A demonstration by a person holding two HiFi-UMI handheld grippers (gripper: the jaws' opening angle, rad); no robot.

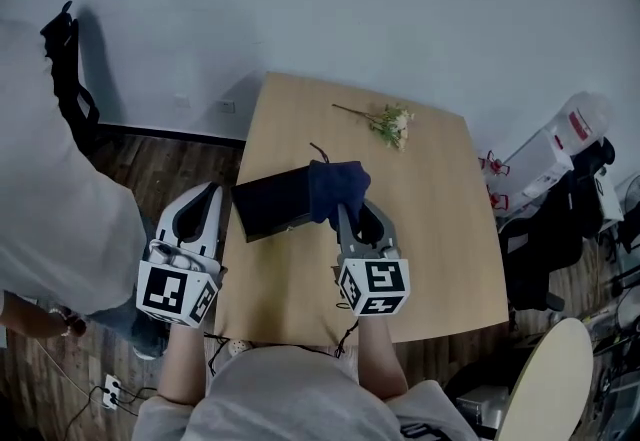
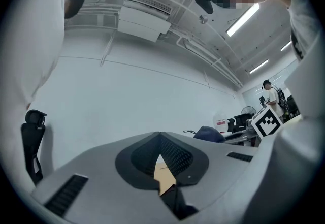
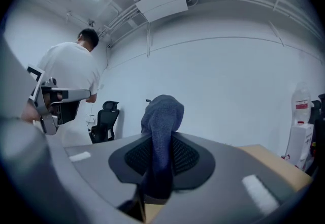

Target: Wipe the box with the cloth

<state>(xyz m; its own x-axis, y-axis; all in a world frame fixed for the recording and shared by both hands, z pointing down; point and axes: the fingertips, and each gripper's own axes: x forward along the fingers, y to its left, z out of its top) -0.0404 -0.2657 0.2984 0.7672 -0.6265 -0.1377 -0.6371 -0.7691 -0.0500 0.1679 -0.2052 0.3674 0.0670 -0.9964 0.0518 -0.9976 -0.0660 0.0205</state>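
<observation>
A flat black box (image 1: 268, 205) lies on the small wooden table (image 1: 430, 259), near its left edge. My right gripper (image 1: 352, 210) is shut on a dark blue cloth (image 1: 336, 187), which bunches over the box's right end. In the right gripper view the cloth (image 3: 162, 121) sticks up from between the closed jaws. My left gripper (image 1: 210, 197) hangs just left of the table, beside the box's left end, shut with nothing held. The left gripper view shows its jaws meeting, with a sliver of table (image 2: 165, 176) behind them.
A sprig of dried flowers (image 1: 385, 121) lies at the table's far side. A person in a white shirt (image 1: 50, 189) stands close on the left. A black office chair (image 1: 70, 79) sits by the wall. Bags and white containers (image 1: 560, 159) crowd the right.
</observation>
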